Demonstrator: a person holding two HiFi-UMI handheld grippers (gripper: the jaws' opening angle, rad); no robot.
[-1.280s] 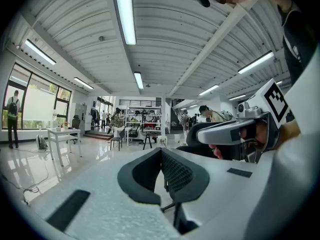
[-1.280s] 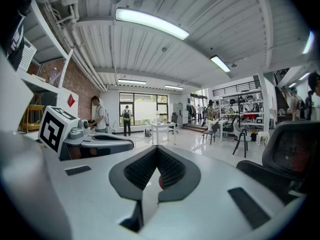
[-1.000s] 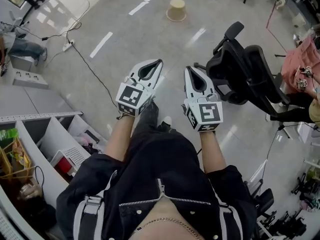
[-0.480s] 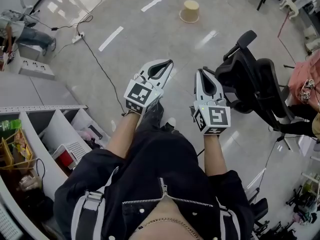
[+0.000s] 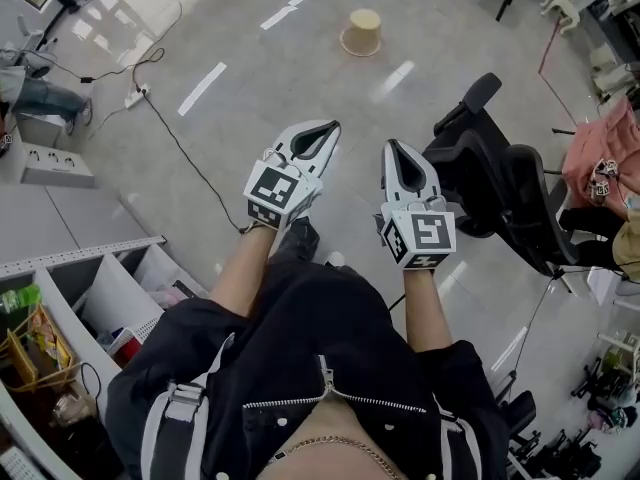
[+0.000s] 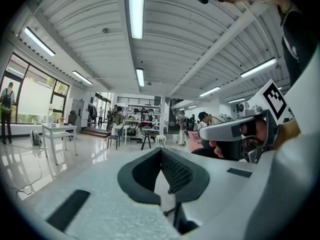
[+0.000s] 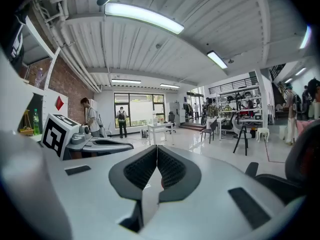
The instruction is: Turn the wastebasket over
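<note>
A tan wastebasket (image 5: 362,33) stands upside down on the grey floor at the top of the head view, its wide rim on the ground. My left gripper (image 5: 330,126) and right gripper (image 5: 389,145) are held side by side in front of me, well short of the basket, both pointing toward it. Both are shut with nothing between the jaws. In the left gripper view the left gripper (image 6: 161,150) shows its pads pressed together; the right gripper (image 7: 157,148) looks the same in its own view. Neither gripper view shows the basket.
A black office chair (image 5: 490,173) stands just right of my right gripper. A power strip with a black cable (image 5: 170,128) runs across the floor at left. Grey shelving (image 5: 90,268) with clutter sits at lower left. Tripods and pink cloth (image 5: 600,143) are at right.
Both grippers and I have moved forward across the floor toward the basket; the office chair now sits closer beside my right gripper. Both jaws stay shut.
</note>
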